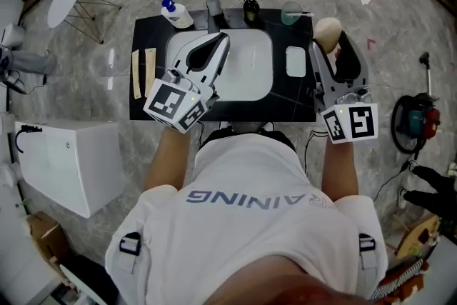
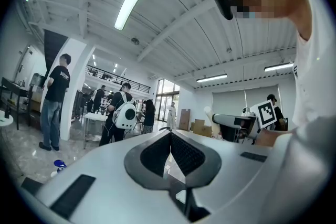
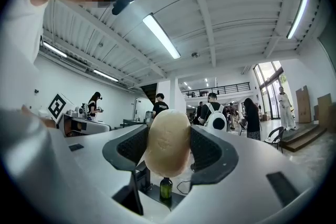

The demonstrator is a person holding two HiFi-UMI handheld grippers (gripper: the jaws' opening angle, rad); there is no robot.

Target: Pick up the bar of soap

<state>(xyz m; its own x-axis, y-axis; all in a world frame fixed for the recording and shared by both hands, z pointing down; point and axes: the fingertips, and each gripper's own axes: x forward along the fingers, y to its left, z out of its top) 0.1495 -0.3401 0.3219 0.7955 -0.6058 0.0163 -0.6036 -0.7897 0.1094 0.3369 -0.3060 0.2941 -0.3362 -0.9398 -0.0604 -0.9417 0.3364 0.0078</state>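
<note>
Counter: black vanity top [image 1: 146, 36], white sink [image 1: 250, 82], right below me.
Soap: bar of soap [image 3: 168, 149] pinched end-up in my right gripper [image 3: 168, 132], up over the counter's right edge.
Left gripper [image 2: 171, 134]: jaws together, empty, over the sink, farther from the soap.

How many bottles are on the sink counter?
2. A blue-capped bottle at the counter's back left; a dark bottle at the back edge behind the basin. Others may be hidden.

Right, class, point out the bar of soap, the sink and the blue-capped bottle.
bar of soap [image 3: 168, 139], right gripper view, middle of its broad face.
sink [image 1: 250, 73], head view, bare basin floor.
blue-capped bottle [image 1: 169, 6], head view, its blue cap.
</note>
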